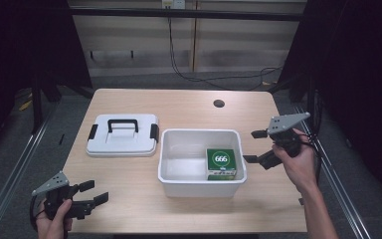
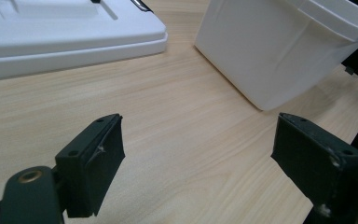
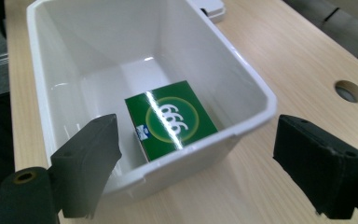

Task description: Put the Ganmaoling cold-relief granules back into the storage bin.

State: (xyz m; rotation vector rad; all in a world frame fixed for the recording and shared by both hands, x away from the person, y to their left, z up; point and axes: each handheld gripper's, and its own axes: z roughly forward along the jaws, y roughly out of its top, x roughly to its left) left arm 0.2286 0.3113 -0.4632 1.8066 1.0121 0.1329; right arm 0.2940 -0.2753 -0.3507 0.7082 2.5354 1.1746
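Note:
A white plastic tub (image 1: 199, 184) stands open in the middle of the wooden table. Inside it, at the right end, lies a green box marked 666 (image 1: 221, 161) (image 3: 171, 117). The tub's white lid (image 1: 122, 135) with a black handle and black clips lies flat to the tub's left, also seen as the white lid (image 2: 65, 32). My right gripper (image 1: 255, 146) (image 3: 196, 172) is open just right of the tub, jaws wide, nothing between them. My left gripper (image 1: 94, 192) (image 2: 196, 158) is open low at the table's front left corner, pointing toward the tub (image 2: 279, 51).
A round cable hole (image 1: 219, 103) (image 3: 349, 90) sits in the table near the far edge. Black cables trail on the floor beyond the table. Dark curtains flank both sides. Bare table lies between the left gripper and the tub.

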